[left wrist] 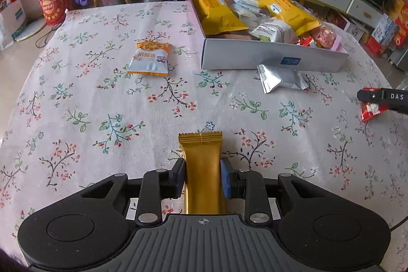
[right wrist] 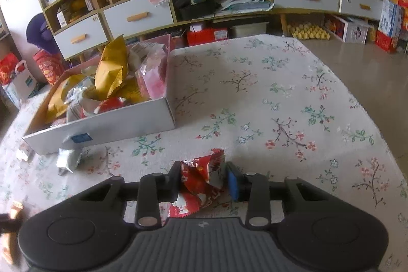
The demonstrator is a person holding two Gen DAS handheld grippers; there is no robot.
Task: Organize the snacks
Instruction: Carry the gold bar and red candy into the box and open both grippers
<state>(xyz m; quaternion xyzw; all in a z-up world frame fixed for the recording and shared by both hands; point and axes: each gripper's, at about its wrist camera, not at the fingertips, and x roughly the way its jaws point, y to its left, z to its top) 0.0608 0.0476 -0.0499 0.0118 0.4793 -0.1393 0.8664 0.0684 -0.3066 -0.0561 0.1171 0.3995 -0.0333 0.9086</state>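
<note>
My left gripper (left wrist: 202, 176) is shut on a gold snack bar (left wrist: 201, 162), held over the floral tablecloth. My right gripper (right wrist: 204, 179) is shut on a red crumpled snack packet (right wrist: 200, 176); it also shows at the right edge of the left wrist view (left wrist: 371, 103). A white box (left wrist: 272, 56) full of yellow, white and pink snack packs stands at the far right of the table; in the right wrist view the box (right wrist: 102, 126) is ahead to the left. An orange-and-white snack pack (left wrist: 150, 58) and a silver packet (left wrist: 280, 78) lie loose on the cloth.
The silver packet (right wrist: 67, 158) lies against the box's front wall. The round table with floral cloth (left wrist: 102, 106) drops off at its edges. Cabinets with drawers (right wrist: 137, 17) and floor clutter stand beyond the table.
</note>
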